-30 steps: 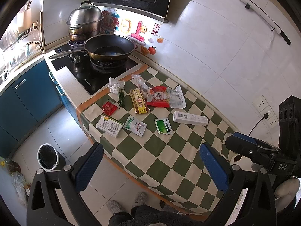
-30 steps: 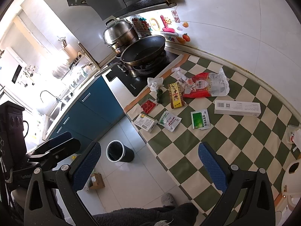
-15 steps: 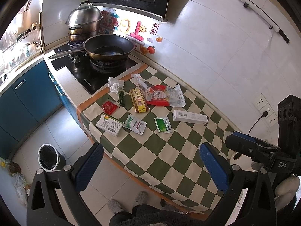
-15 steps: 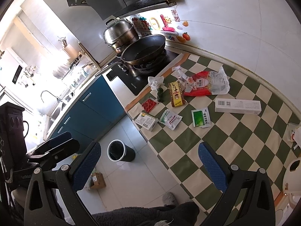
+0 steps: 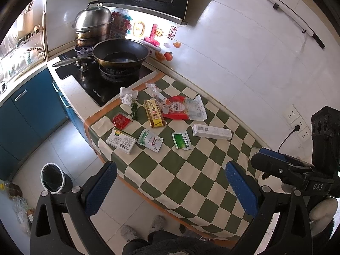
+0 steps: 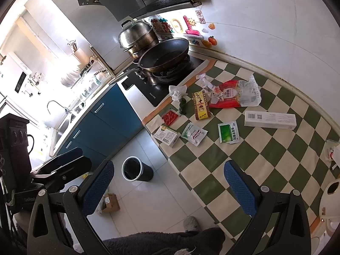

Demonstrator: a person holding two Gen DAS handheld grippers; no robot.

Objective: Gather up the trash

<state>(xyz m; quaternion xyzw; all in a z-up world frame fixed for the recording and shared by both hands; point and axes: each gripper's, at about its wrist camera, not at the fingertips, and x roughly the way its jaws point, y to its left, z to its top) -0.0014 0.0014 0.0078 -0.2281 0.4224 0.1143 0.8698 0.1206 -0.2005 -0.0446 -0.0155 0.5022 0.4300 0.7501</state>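
I have both claws held high above the checkered green-and-cream worktop (image 5: 191,170), and neither touches anything. My left claw (image 5: 170,189) is spread wide with nothing between its blue pads (image 5: 241,188); my right claw (image 6: 167,188) is spread just as wide and equally empty.

The trash lies scattered at the far end of the worktop, near the black hob (image 5: 95,80). I see a crumpled white tissue (image 5: 128,96), a small dark green wrapper (image 5: 134,112) just beside it, a yellow snack packet (image 5: 154,116), and a red-and-clear plastic bag (image 5: 183,111) touching that packet's far end. Nearer the edge sit a red sachet (image 5: 121,121), a white-and-green carton (image 5: 121,141), a white-green foil sachet (image 5: 150,140), a green square sachet (image 5: 181,141) and a long white box (image 5: 211,131), each apart from the others.

The black round bin with white rim (image 6: 136,169) stands on the tiled floor, below the worktop's corner. A dark wok (image 5: 120,53) rests on the hob.
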